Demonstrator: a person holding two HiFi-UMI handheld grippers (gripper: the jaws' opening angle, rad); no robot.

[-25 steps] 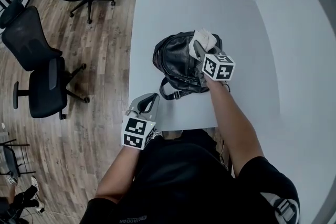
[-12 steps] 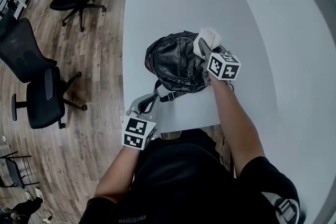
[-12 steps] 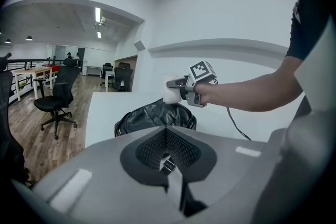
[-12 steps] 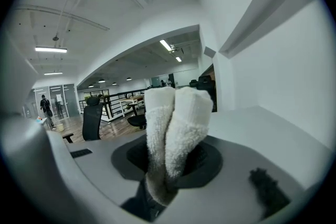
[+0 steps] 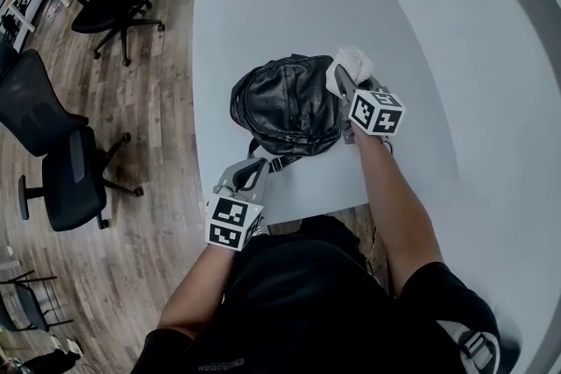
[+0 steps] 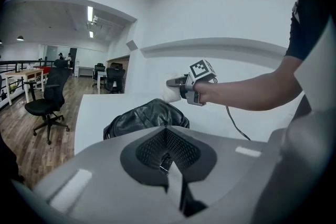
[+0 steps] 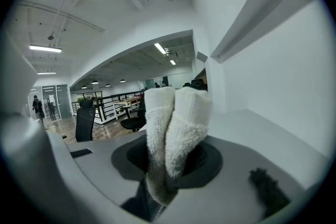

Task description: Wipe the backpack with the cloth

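The white bench point(image 5: 263, 22) carries the black leather backpack point(image 5: 285, 105) at its middle. Over the last second the right gripper point(image 5: 340, 76) has swept from the bag's top to its far right edge, so one stroke looks finished. Its fingers pinch the folded white cloth point(image 5: 351, 64), raised just beside the bag. The left gripper point(image 5: 248, 172) hovers at the near edge, fingers pressed together, empty.

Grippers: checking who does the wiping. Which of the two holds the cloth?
The right gripper, shut on the white cloth by the backpack; the left gripper is shut on nothing.

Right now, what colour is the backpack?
The backpack is shiny black, clearest in the head view.
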